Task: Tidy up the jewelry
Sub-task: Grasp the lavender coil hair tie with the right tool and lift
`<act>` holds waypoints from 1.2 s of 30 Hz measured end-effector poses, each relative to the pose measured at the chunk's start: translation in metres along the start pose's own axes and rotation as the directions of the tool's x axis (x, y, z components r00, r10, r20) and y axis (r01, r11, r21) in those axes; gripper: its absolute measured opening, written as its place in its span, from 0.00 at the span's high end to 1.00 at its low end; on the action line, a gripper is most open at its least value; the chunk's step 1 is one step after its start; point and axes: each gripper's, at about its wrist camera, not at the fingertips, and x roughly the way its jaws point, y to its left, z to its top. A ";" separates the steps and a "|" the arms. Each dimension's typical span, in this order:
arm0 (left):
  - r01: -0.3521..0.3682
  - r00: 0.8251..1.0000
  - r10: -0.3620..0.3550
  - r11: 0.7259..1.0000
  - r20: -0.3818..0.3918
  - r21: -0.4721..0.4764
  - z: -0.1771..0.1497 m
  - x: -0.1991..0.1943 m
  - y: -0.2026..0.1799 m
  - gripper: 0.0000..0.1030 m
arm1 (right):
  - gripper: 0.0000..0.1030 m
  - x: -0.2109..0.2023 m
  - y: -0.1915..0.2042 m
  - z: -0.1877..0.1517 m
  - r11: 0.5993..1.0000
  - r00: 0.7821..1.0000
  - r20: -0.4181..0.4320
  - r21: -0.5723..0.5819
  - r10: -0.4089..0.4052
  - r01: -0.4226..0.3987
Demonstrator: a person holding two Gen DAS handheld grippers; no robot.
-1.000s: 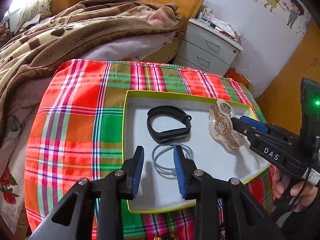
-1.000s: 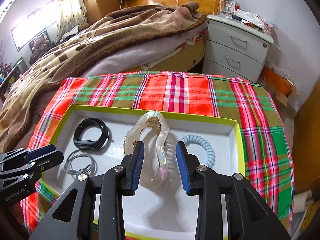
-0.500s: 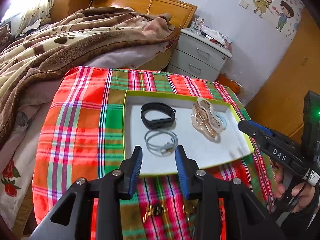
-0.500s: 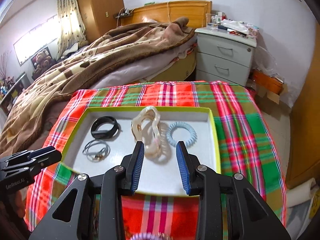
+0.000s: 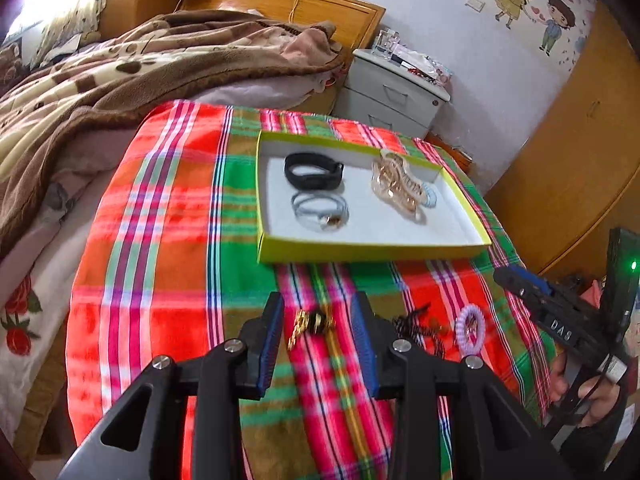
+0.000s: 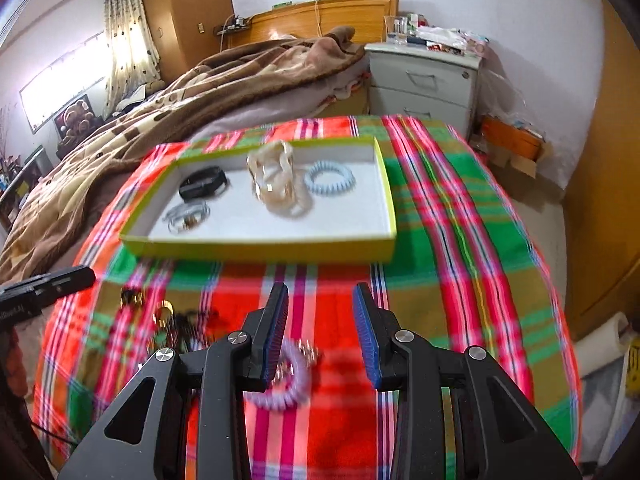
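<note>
Two grippers over the plaid-covered table [image 5: 168,248], both with nothing held. The left gripper [image 5: 318,340] has its blue-padded fingers standing apart, and the jaws have just been opening, with nothing pinched; a small gold-and-black piece [image 5: 312,322] lies on the cloth in the gap, near the table's near edge. The right gripper [image 6: 320,336] is likewise spread wide and empty, and a lilac coil hair tie [image 6: 286,380] sits on the cloth below its left finger, blurred.

Count in the tray [image 6: 260,246], a white-floored box with a lime-green rim set toward the far edge of the table: four pieces. One black band [image 5: 314,170] at the far left corner, one grey looped cord bracelet [image 5: 320,212] just nearer than it, one large translucent chain-link piece [image 6: 276,184] in the middle, and one pale blue coil hair tie [image 6: 330,178] touching it toward the right wall.

Loose on the cloth along the near edge, seen from the left wrist: three things, the gold-and-black piece, one dark tangled item [image 5: 420,326] and the lilac coil beside it. The right wrist view is too blurred there to count.

Writing: "DAS" in white on the right gripper's body, readable from the left wrist. The lettering on the left gripper's body is cut off at the frame edge and cannot be read.
</note>
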 end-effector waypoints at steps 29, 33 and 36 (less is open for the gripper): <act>-0.017 0.999 0.015 0.999 -0.052 -0.039 -0.050 -0.005 0.019 0.65 | 0.67 0.010 0.012 -0.043 1.000 0.998 -0.054 0.011 0.024 -0.023; -0.028 0.998 0.026 0.999 -0.059 -0.040 -0.051 -0.003 0.019 0.65 | 0.77 0.010 0.010 -0.043 0.999 0.998 -0.052 0.014 0.035 -0.034; -0.032 0.998 0.030 0.999 -0.062 -0.041 -0.050 -0.002 0.018 0.65 | 0.84 0.010 0.011 -0.043 0.999 0.998 -0.050 0.006 0.040 -0.040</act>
